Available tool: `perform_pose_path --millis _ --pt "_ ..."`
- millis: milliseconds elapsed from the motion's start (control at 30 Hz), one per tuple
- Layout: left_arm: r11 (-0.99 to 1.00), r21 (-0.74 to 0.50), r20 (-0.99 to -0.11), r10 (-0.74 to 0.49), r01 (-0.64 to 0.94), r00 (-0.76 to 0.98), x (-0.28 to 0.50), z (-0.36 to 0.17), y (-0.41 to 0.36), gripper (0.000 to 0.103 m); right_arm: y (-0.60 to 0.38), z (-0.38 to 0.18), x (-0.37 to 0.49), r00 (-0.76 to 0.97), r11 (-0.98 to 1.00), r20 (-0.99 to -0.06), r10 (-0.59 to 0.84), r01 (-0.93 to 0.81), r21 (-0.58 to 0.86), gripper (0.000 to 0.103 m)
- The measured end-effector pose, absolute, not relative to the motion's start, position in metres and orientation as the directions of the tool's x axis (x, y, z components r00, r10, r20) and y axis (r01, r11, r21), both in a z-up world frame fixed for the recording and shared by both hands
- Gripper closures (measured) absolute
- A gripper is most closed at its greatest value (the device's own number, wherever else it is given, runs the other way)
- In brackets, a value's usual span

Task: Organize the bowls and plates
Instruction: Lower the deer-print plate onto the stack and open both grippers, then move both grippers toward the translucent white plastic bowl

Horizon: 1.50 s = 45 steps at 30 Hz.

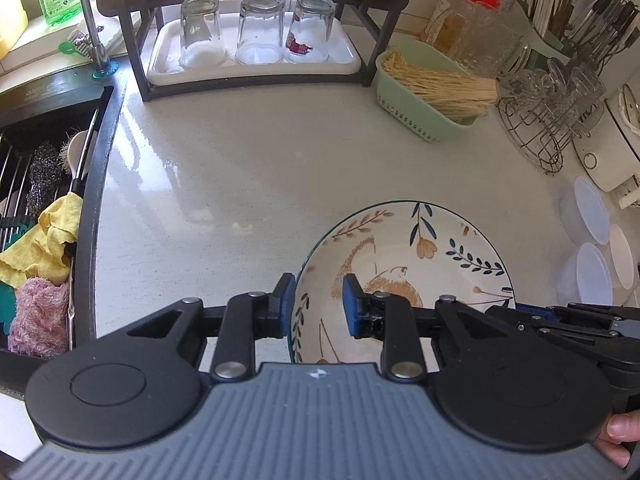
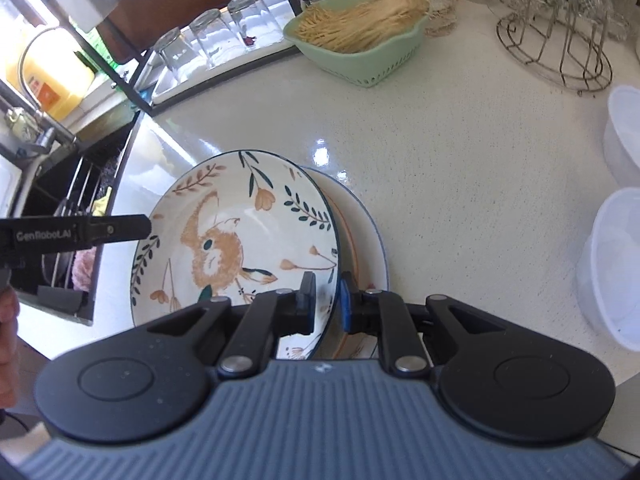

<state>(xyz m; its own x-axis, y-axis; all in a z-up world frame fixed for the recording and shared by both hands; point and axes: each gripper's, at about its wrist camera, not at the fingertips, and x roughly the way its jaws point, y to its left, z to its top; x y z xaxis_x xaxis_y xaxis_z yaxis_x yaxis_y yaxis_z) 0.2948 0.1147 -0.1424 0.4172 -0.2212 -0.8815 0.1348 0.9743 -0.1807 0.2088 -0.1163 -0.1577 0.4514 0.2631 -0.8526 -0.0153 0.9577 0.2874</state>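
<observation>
A floral bowl [image 1: 404,264] with a blue rim and an orange bird pattern shows in both views [image 2: 240,232]. It rests tilted over a white plate [image 2: 364,232] on the pale counter. My left gripper [image 1: 318,306] straddles the bowl's left rim, one pad outside and one inside, with a gap between pads and rim. My right gripper [image 2: 325,302] is closed on the bowl's near right rim, one pad inside, one outside. The left gripper's fingers [image 2: 116,229] reach the bowl's left rim in the right wrist view.
A sink [image 1: 44,216] with cloths and scourers lies left. A dark rack with a white tray [image 1: 256,66] of three upturned glasses stands at the back. A green basket [image 1: 428,92] of noodles, a wire glass stand [image 1: 552,120] and white lidded tubs [image 2: 624,256] sit right.
</observation>
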Motion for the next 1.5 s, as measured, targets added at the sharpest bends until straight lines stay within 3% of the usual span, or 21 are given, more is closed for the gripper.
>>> perform_pose_path --millis 167,333,933,1200,1500 --pt "0.967 -0.227 -0.862 -0.255 0.116 0.438 0.292 -0.138 0.115 0.073 -0.113 -0.150 0.205 0.479 0.978 -0.856 0.196 -0.034 0.205 0.085" --pt "0.968 -0.226 -0.861 -0.249 0.106 0.443 0.293 -0.134 0.113 0.073 -0.124 -0.158 0.201 0.475 0.964 -0.847 0.239 -0.014 0.264 0.085" --pt "0.956 -0.266 -0.757 -0.284 0.119 0.588 0.271 -0.060 0.073 0.073 -0.158 -0.080 0.174 0.709 0.950 -0.661 0.246 -0.042 0.310 0.086" --pt "0.966 -0.201 -0.735 -0.258 0.162 0.628 0.267 -0.045 0.051 0.073 -0.176 -0.051 0.167 0.777 0.948 -0.585 0.232 -0.046 0.315 0.086" --pt "0.953 -0.165 -0.741 -0.290 0.254 0.605 0.278 -0.053 0.049 0.073 -0.176 -0.053 0.167 0.790 0.960 -0.599 0.136 0.045 0.276 0.086"
